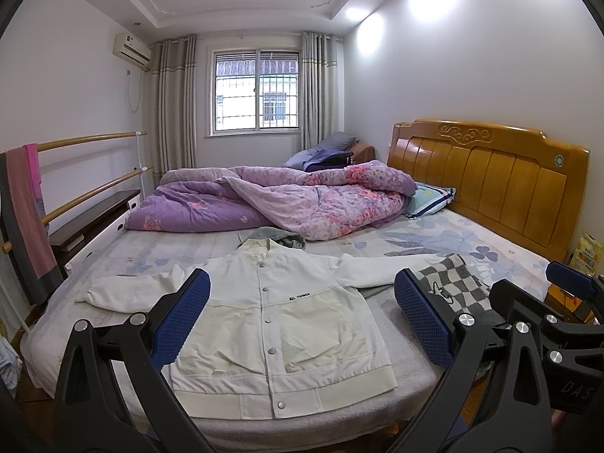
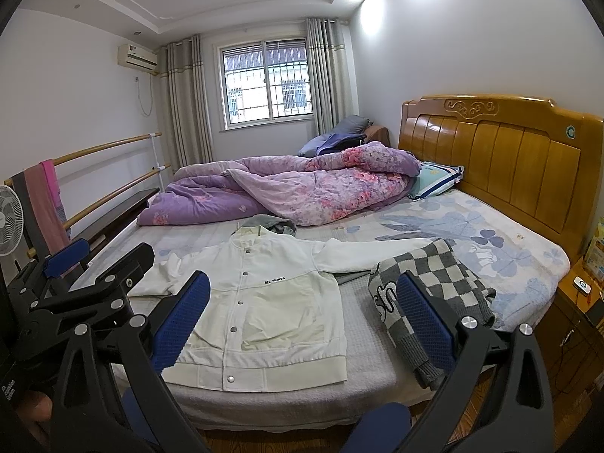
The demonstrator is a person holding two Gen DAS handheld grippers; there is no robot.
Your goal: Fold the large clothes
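A white button-up jacket lies flat, front up, sleeves spread, on the near part of the bed; it also shows in the right wrist view. My left gripper is open and empty, held above the jacket's near half. My right gripper is open and empty, held above the bed between the jacket and a grey-white checkered sweater. The right gripper shows at the right edge of the left wrist view, and the left gripper at the left of the right wrist view.
The checkered sweater lies right of the jacket. A purple floral quilt is bunched across the far half of the bed. A grey garment lies behind the jacket collar. A wooden headboard stands right; rails with towels stand left.
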